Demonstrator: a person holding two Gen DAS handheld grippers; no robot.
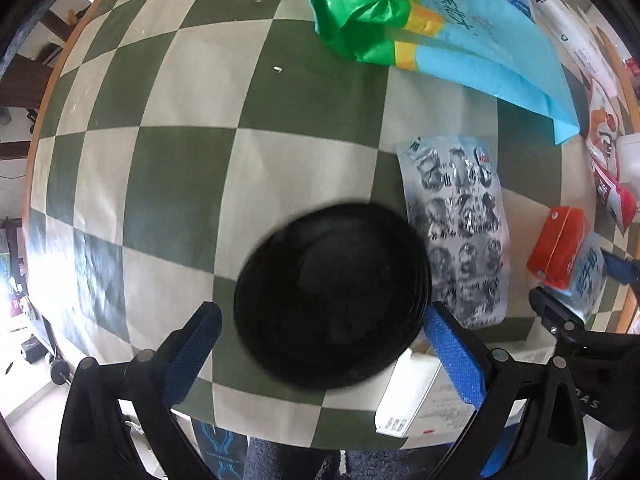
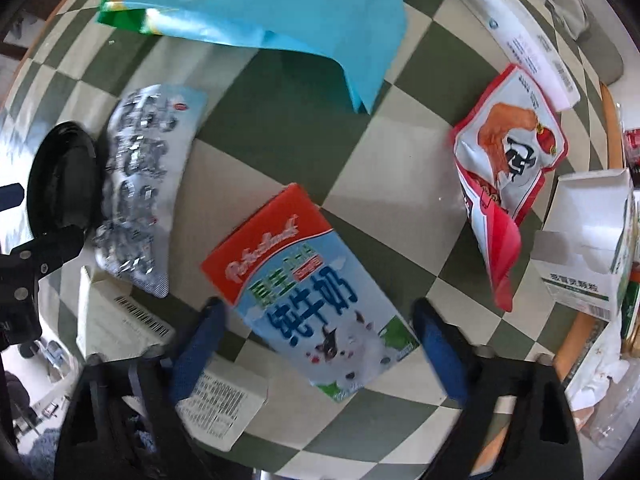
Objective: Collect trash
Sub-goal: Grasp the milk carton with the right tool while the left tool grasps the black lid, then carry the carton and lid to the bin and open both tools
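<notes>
Left claw [image 1: 320, 344]: spread wide, pointing straight down, blue pads either side of a black round dish [image 1: 332, 296] without pressing on it, so nothing gripped yet. Straddling it that way (rim wider than most litter here) looks like lining up for a pinch across the edge.

Right claw [image 2: 316, 340]: also released, jaws wide, bracketing the lower end of a red-and-blue milk carton [image 2: 304, 292] lying flat and askew on the table [image 2: 280, 132]; pads apart from its sides, grip not made. Lying flat, so likely a squeeze across the narrow width.

Outward: crinkled silver blister sheet [image 1: 456, 232] just beside the dish, touching or nearly; white barcode box [image 2: 120, 316] at the near table edge; blue-green bag [image 1: 440, 28] farther off; red snack pouch [image 2: 508, 152] and torn white carton [image 2: 588, 248] to the right. Trash scattered, none collected so far by the look of it.
</notes>
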